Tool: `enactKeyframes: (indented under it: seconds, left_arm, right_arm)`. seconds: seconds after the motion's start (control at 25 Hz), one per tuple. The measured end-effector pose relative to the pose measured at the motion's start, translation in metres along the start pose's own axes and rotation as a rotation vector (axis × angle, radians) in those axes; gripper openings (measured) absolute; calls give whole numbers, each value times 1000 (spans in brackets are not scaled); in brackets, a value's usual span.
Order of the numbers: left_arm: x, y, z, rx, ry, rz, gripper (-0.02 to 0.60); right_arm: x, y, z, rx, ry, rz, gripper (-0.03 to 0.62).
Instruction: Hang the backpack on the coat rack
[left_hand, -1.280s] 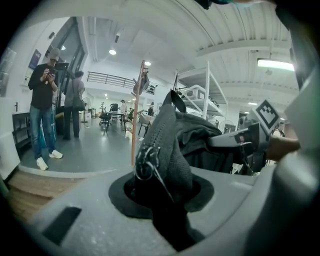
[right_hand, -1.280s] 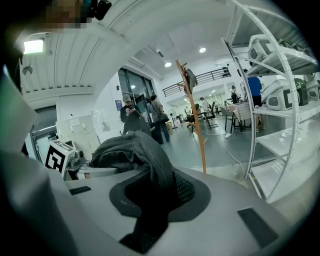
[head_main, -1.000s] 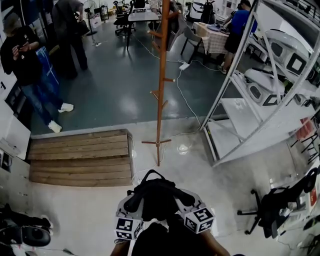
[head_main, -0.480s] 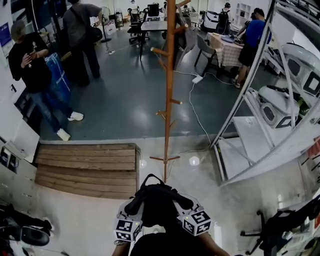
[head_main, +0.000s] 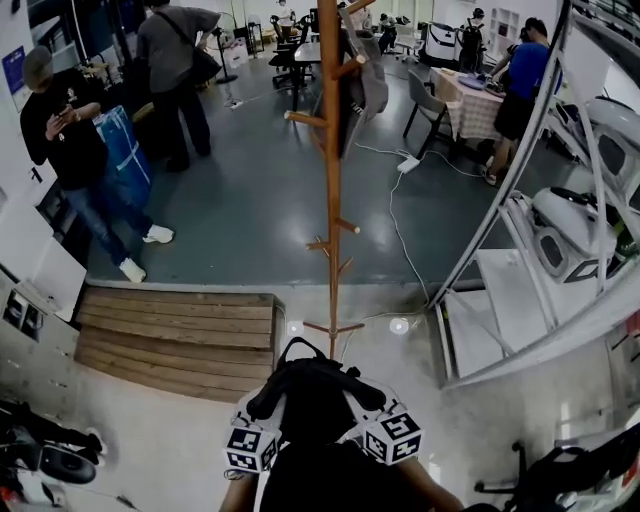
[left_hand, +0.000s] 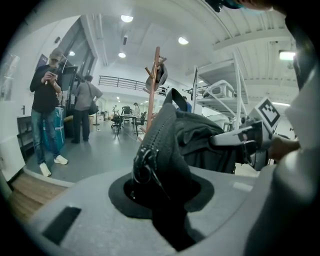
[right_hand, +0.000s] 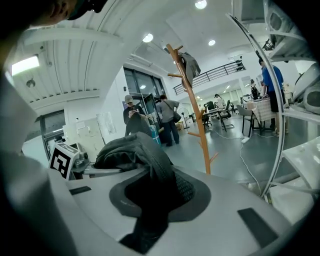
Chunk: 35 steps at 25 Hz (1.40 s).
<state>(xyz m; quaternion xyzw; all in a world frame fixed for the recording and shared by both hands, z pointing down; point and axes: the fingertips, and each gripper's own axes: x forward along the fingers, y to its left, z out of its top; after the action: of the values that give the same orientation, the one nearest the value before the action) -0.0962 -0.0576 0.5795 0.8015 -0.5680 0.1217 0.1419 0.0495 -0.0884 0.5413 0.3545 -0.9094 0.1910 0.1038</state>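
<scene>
The black backpack (head_main: 315, 392) hangs off the floor, low and centred in the head view, carried between the two grippers in front of the person holding them. The left gripper (left_hand: 159, 172) is clenched on the bag's zippered edge, with dark fabric filling the space between its jaws and a zipper pull (left_hand: 142, 167) showing just above them. The right gripper (right_hand: 152, 192) is likewise clamped on a fold of the bag, its jaws closed on the cloth. The top loop of the bag points toward the rack (head_main: 332, 200), a tall wooden pole with short pegs, standing upright on the floor just beyond the bag and not touching it. A grey jacket (head_main: 367, 80) hangs from a peg near its top. Left of the rack's foot lies a wooden platform (head_main: 175, 330); to the right stands white shelving (head_main: 520, 190). A person (head_main: 70, 150) in black stands at far left
</scene>
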Motion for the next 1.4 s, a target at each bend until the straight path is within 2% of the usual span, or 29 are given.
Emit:
enactKeyframes:
  seconds: [0.52, 1.4]
  left_arm:
    - [73, 23, 37, -29, -2, -29, 107]
    - [214, 121, 43, -44, 81, -191, 109]
  right_arm:
    - [48, -53, 39, 1, -6, -8, 65]
    - [174, -120, 56, 78, 40, -145, 65]
